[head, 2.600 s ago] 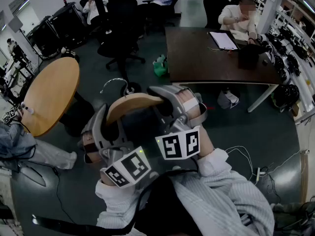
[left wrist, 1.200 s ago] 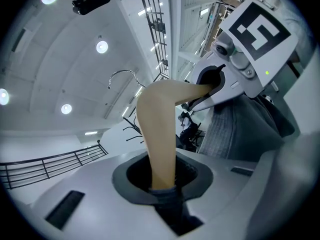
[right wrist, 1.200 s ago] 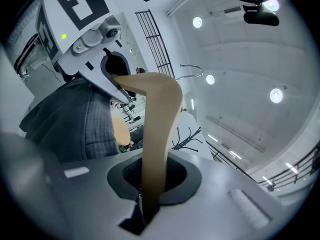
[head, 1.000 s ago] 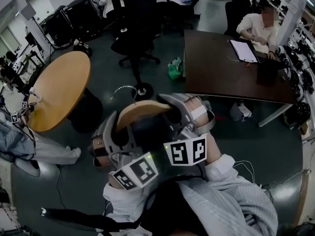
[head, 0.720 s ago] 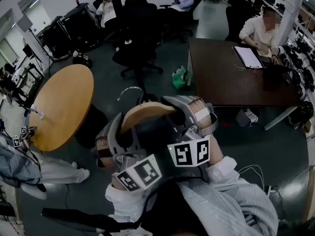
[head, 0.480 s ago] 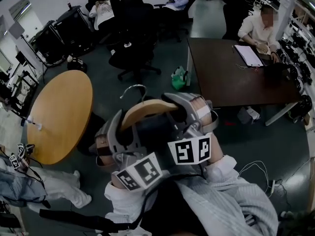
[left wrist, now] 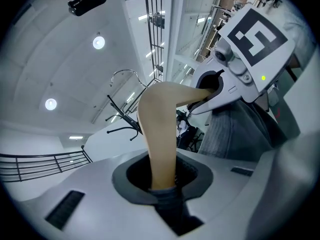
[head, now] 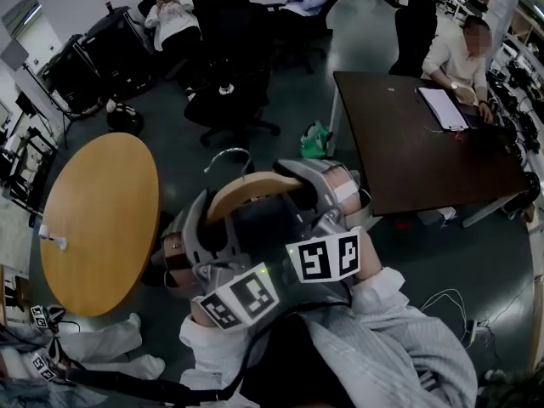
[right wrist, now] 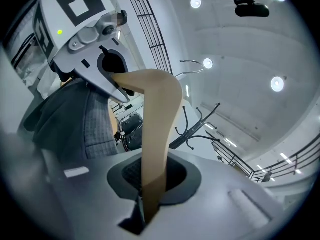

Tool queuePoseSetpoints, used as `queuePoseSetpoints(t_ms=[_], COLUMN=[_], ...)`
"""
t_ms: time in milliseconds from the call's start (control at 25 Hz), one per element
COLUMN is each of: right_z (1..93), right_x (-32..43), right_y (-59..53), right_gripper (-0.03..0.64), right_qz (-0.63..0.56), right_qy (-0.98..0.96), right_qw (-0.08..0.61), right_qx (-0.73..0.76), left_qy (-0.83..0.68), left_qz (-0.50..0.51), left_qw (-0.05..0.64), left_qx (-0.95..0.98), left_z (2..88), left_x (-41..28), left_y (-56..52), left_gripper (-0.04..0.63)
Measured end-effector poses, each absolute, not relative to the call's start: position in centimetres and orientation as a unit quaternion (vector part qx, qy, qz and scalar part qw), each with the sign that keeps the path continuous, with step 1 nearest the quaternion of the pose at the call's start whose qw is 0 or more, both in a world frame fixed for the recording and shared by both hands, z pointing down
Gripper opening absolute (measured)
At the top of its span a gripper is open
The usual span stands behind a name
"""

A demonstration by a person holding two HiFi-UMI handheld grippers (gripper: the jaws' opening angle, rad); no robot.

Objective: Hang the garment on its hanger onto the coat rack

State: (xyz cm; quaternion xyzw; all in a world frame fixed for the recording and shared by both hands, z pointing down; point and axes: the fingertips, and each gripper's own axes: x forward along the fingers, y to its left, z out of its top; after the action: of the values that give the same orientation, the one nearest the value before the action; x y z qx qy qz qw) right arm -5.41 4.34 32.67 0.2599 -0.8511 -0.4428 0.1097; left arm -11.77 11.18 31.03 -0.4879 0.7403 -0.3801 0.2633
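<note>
A wooden hanger (head: 246, 189) spans left to right between both grippers, arch uppermost, its metal hook (head: 228, 155) curling away beyond the fingers (left wrist: 90, 194). The left gripper (left wrist: 162, 181) pinches one arm together with cloth of the dark garment (left wrist: 235, 129). The right gripper (right wrist: 150, 204) pinches the other arm. The coat rack (right wrist: 200, 121) stands well beyond, past a black office chair (head: 229, 83). A round tabletop (head: 93, 219) lies left, a dark desk (head: 416, 151) right, open floor (head: 297, 109) between.
</note>
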Motion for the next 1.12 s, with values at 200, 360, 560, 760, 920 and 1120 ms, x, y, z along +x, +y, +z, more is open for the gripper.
queuePoseSetpoints(t_ms=[200, 360, 560, 760, 920, 1120], right_z=[31.0, 29.9, 28.8, 28.5, 28.2, 27.0], right_x=[-11.2, -15.1, -18.5, -21.4, -23.0, -24.9], right_y=[-3.3, -9.1, -15.5, -19.9, -22.8, -25.9], right_gripper=[0.02, 0.02, 0.02, 0.02, 0.02, 0.021], right_qz=[-0.449, -0.453, -0.467, -0.475, -0.478, -0.475], right_qy=[-0.85, -0.851, -0.845, -0.838, -0.83, -0.821], right_qw=[0.098, 0.096, 0.093, 0.103, 0.107, 0.102], right_qx=[0.256, 0.247, 0.242, 0.249, 0.268, 0.3], left_qy=[0.739, 0.744, 0.752, 0.749, 0.736, 0.717], left_qz=[-0.386, -0.381, -0.374, -0.373, -0.374, -0.353], left_qw=[0.273, 0.268, 0.269, 0.263, 0.275, 0.301], left_qx=[-0.48, -0.478, -0.47, -0.481, -0.493, -0.52], left_z=[29.5, 28.4, 27.6, 27.6, 27.4, 26.0], left_x=[-17.4, -21.3, -24.6, -27.7, -29.6, -31.7], left_y=[3.5, -2.2, -8.5, -13.1, -16.3, -19.7], left_gripper=[0.067, 0.066, 0.067, 0.067, 0.067, 0.066])
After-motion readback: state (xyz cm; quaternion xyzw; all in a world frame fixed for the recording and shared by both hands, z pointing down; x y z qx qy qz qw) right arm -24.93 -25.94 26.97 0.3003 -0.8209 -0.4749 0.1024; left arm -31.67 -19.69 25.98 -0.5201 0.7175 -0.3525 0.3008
